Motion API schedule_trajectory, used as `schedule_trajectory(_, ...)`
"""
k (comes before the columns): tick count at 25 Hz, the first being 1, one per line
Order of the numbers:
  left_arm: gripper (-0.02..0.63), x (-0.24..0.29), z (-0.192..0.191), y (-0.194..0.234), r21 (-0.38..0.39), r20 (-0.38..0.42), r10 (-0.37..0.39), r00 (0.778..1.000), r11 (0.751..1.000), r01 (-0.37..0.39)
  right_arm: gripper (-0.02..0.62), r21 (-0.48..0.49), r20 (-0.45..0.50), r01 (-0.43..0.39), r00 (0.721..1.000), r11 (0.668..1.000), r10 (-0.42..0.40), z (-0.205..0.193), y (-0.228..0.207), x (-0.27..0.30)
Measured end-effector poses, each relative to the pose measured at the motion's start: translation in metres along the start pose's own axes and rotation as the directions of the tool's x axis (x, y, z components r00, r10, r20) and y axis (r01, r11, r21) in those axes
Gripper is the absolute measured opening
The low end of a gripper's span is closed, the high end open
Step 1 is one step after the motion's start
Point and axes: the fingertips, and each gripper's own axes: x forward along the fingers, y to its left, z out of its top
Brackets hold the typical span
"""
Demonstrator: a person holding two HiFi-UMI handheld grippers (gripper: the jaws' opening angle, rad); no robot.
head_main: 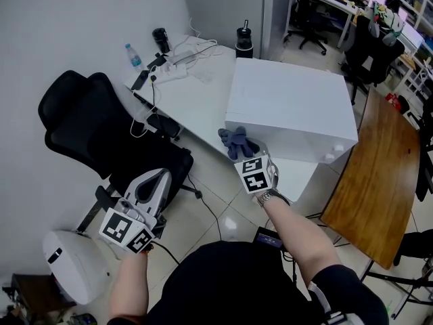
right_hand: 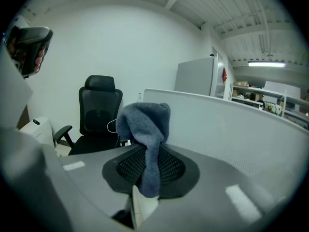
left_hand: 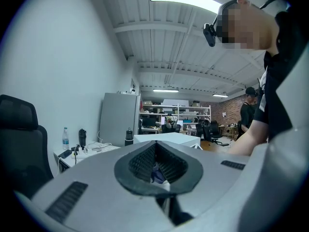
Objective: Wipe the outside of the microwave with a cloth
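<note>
The white microwave (head_main: 291, 107) stands on the white table (head_main: 193, 103) with its near corner toward me. My right gripper (head_main: 245, 156) is shut on a grey-blue cloth (head_main: 237, 141), which bunches beyond the jaws right at the microwave's near left lower corner. In the right gripper view the cloth (right_hand: 146, 129) hangs between the black pads and the microwave's white side wall (right_hand: 231, 129) fills the right. My left gripper (head_main: 157, 181) is shut and empty, held low to the left over the floor beside the black chair (head_main: 108, 134). From the left gripper view the microwave (left_hand: 169, 138) is far ahead.
On the table's far end lie a power strip with cables (head_main: 176, 61), a water bottle (head_main: 133, 55), a black mug (head_main: 161, 39) and a black flask (head_main: 244, 40). A wooden table (head_main: 379, 175) stands to the right. A white bin (head_main: 71, 263) is at lower left.
</note>
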Motion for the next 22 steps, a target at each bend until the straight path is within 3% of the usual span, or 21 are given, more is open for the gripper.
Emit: schedule_trajectory(22,0.005,0.053,0.0,-0.042,-0.043,0.037,-0.171,0.985,0.984,0.172,0.063,0.069,-0.062,0.207,0.977,0.976,-0.203,-0.042,-0.101,-0.071)
